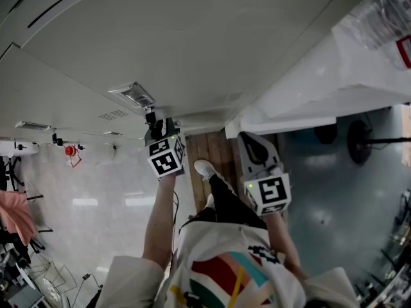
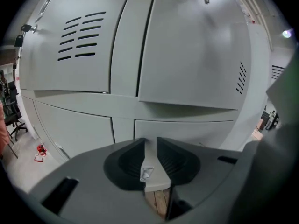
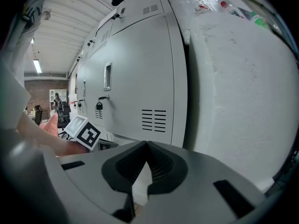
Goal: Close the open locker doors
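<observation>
Grey locker doors (image 2: pixel 79 45) fill the left gripper view. The upper right door (image 2: pixel 196 55), with vent slots near its edge and a key at its top, stands slightly proud of the frame, and a shadow runs under its lower edge. My left gripper (image 2: pixel 150 141) points at the lockers from a short distance, its jaws a narrow gap apart with nothing between them. In the head view the left gripper (image 1: pixel 151 117) reaches toward the locker front (image 1: pixel 192 50). The right gripper (image 1: pixel 248 138) hangs lower, by the white block. In its own view the right gripper (image 3: pixel 147 144) has its tips together and holds nothing.
A white block or wall (image 3: pixel 243 92) stands right of the last locker. A padlock (image 3: pixel 99 106) hangs on a door further along the row. The person's shoe (image 1: pixel 204 169) rests on a wooden floor strip. A red item (image 1: pixel 70 151) lies on the pale floor.
</observation>
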Demonstrator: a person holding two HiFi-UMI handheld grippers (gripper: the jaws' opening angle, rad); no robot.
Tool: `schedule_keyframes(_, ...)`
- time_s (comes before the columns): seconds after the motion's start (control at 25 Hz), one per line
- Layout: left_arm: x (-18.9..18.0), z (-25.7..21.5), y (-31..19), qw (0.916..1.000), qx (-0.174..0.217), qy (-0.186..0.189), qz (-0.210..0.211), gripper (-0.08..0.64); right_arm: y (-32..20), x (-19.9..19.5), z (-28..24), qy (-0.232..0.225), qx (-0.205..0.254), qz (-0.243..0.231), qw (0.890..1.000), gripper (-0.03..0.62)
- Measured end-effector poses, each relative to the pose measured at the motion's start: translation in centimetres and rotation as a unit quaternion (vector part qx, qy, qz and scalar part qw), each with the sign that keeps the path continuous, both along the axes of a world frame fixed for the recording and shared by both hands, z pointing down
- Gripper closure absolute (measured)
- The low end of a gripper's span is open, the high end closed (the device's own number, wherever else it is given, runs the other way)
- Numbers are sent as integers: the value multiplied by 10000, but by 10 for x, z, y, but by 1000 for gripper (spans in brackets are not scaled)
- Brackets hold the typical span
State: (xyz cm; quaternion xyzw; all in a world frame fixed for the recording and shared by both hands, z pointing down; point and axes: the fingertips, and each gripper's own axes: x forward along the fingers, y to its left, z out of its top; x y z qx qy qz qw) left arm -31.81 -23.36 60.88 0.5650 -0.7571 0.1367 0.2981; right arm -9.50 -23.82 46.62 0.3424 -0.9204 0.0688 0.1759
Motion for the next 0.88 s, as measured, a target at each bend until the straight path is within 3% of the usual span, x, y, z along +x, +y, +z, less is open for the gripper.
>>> schedule_keyframes(0.88,7,-6,4,9999,24,-120,114,479,7,5,-8,-68,112,58,9999,588)
